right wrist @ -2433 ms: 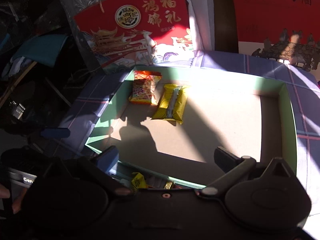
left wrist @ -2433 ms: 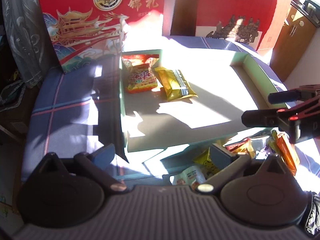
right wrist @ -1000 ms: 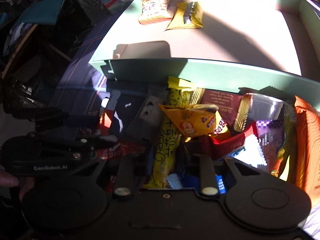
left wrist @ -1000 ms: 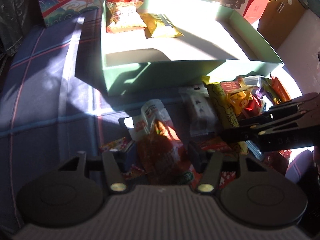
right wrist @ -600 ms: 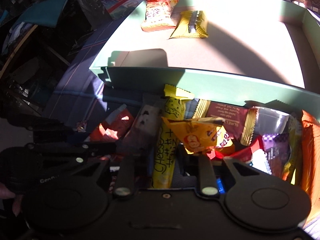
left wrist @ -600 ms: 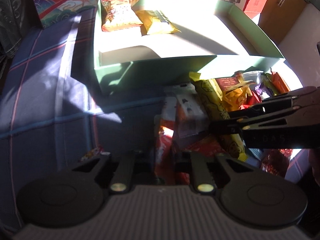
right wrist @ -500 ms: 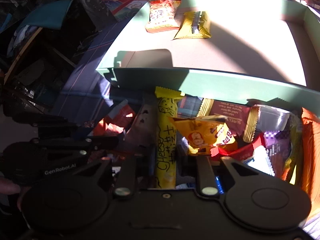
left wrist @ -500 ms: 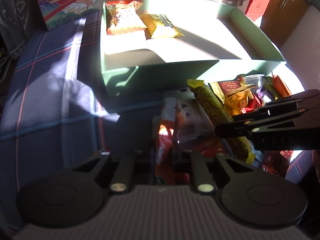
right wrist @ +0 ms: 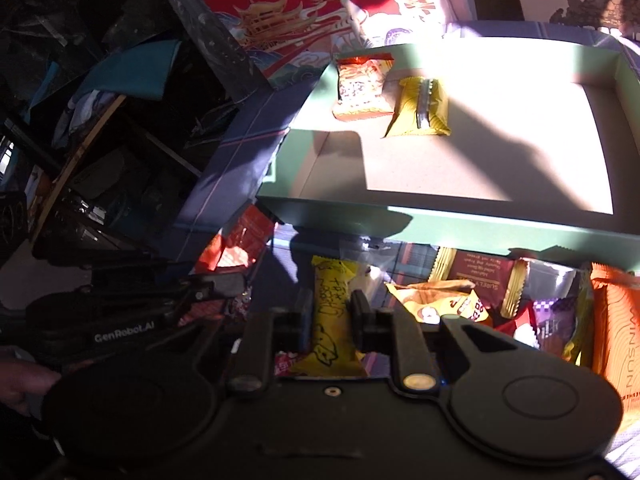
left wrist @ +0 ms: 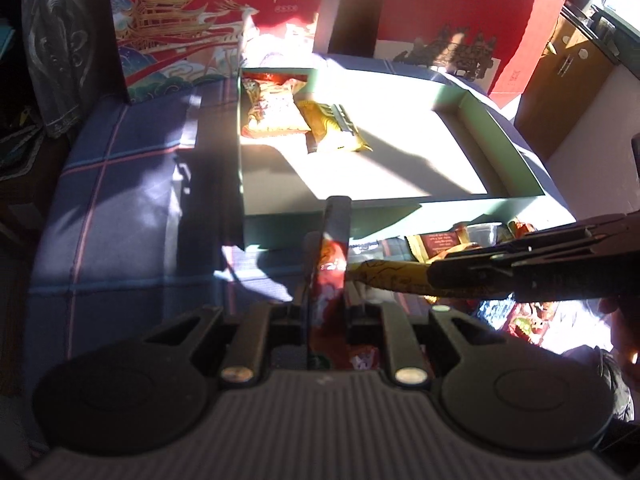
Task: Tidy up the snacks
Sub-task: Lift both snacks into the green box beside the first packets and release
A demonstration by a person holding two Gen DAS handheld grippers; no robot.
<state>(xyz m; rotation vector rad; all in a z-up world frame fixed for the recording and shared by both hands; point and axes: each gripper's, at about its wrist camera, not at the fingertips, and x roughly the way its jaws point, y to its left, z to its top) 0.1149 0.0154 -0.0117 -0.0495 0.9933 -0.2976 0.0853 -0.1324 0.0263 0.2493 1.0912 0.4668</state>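
My left gripper (left wrist: pixel 326 240) is shut on a red snack packet (left wrist: pixel 329 268), held edge-on above the blue cloth, just in front of the green box (left wrist: pixel 384 216). My right gripper (right wrist: pixel 330 308) is shut on a long yellow cheese bar (right wrist: pixel 332 300), lifted over the snack pile. The bar also shows in the left wrist view (left wrist: pixel 392 276), with the right gripper (left wrist: pixel 432 276) at its end. The left gripper (right wrist: pixel 236 284) shows at the left of the right wrist view with the red packet (right wrist: pixel 240 240). In the box lie an orange packet (left wrist: pixel 272 108) and a yellow packet (left wrist: pixel 332 128).
A pile of loose snacks (right wrist: pixel 480 296) lies in front of the box (right wrist: pixel 440 224), with an orange pack (right wrist: pixel 616 320) at the right. Red gift boxes (left wrist: pixel 216 12) stand behind the box. A wooden cabinet (left wrist: pixel 568 80) is at the far right. Dark clutter lies left of the table (right wrist: pixel 100 160).
Both grippers have risen from the pile with their snacks. The left one now holds the red packet higher, near the box's front wall; the right one has lifted the yellow bar.
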